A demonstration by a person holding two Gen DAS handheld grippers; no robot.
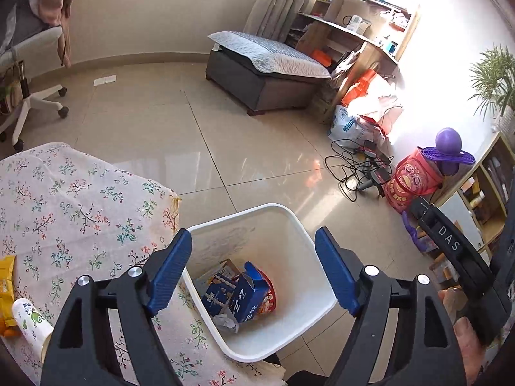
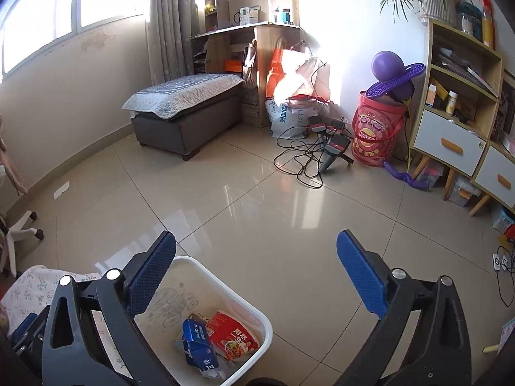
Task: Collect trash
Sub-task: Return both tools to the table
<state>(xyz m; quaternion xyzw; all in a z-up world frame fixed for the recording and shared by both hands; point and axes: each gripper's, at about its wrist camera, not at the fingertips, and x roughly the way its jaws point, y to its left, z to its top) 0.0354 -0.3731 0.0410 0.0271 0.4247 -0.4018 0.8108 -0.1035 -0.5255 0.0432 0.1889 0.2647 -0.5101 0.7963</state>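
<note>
Remaining at lower left on the floral-clothed table (image 1: 80, 206), the light, crinkly yellow snack packet (image 1: 7, 289) is best pinched mid-body; left gripper (image 1: 254, 270) and right gripper (image 2: 257, 276) are held spread and empty above the white plastic bin (image 1: 322, 257).

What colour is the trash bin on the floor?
White. The bin shows best in the left wrist view.

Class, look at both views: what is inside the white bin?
The white bin holds blue cartons, a red food packet and crumpled wrapping. Anything beneath this pile is hidden.
</note>
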